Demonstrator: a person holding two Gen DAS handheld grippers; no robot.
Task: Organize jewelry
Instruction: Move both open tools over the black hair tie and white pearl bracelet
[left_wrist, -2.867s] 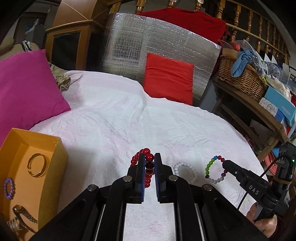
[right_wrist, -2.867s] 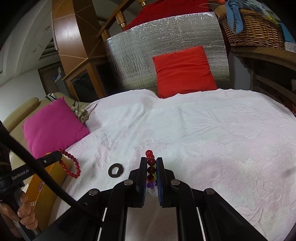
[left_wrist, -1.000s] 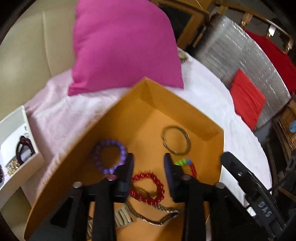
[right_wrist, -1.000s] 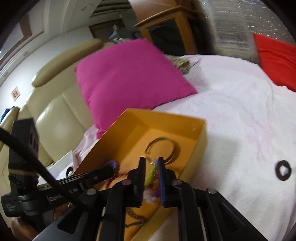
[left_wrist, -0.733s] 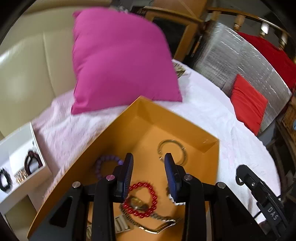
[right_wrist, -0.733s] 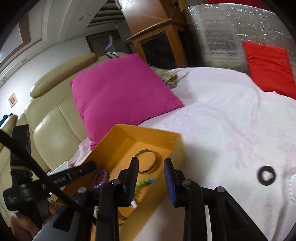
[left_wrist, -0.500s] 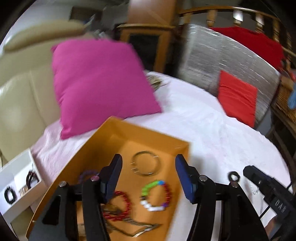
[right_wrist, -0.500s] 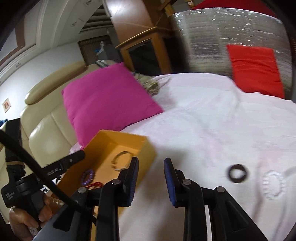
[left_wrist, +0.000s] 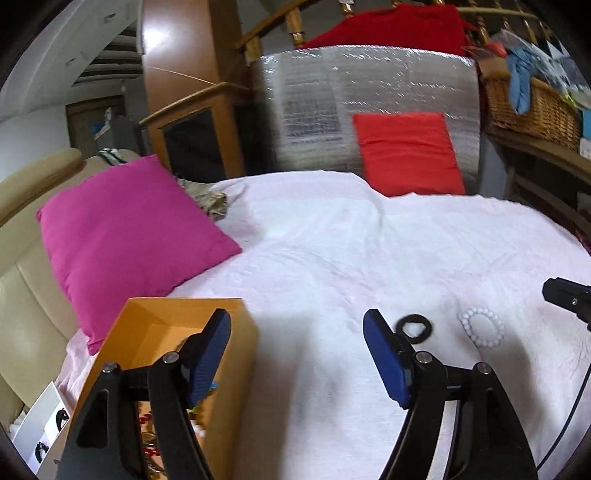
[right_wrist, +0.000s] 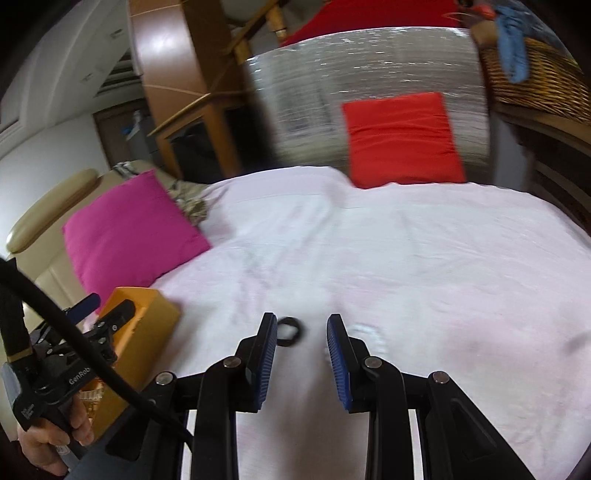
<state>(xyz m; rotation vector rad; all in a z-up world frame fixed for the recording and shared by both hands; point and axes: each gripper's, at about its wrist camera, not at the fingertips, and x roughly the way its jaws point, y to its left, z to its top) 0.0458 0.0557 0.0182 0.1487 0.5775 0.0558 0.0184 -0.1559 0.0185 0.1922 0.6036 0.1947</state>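
An orange box (left_wrist: 236, 354) sits at the left edge of the white bedspread (left_wrist: 332, 258); red beads and other jewelry show inside behind my left finger. A black ring (left_wrist: 414, 328) and a white bead bracelet (left_wrist: 481, 327) lie on the spread to the right. My left gripper (left_wrist: 295, 350) is wide open and empty, its left finger over the box. My right gripper (right_wrist: 301, 347) is open and empty, with the black ring (right_wrist: 289, 331) between its fingertips and the white bracelet (right_wrist: 367, 334) just right. The box shows in the right wrist view (right_wrist: 147, 332) too.
A magenta pillow (left_wrist: 125, 236) lies behind the box. A red cushion (left_wrist: 406, 151) leans on a silver foil panel (left_wrist: 351, 92) at the back. A wicker basket (left_wrist: 532, 103) sits on a shelf at the right. A white tray (left_wrist: 40, 428) lies beside the bed.
Both grippers let their bracelets go into the orange box, opened, and swung right away from it toward the black ring and white bracelet on the spread.
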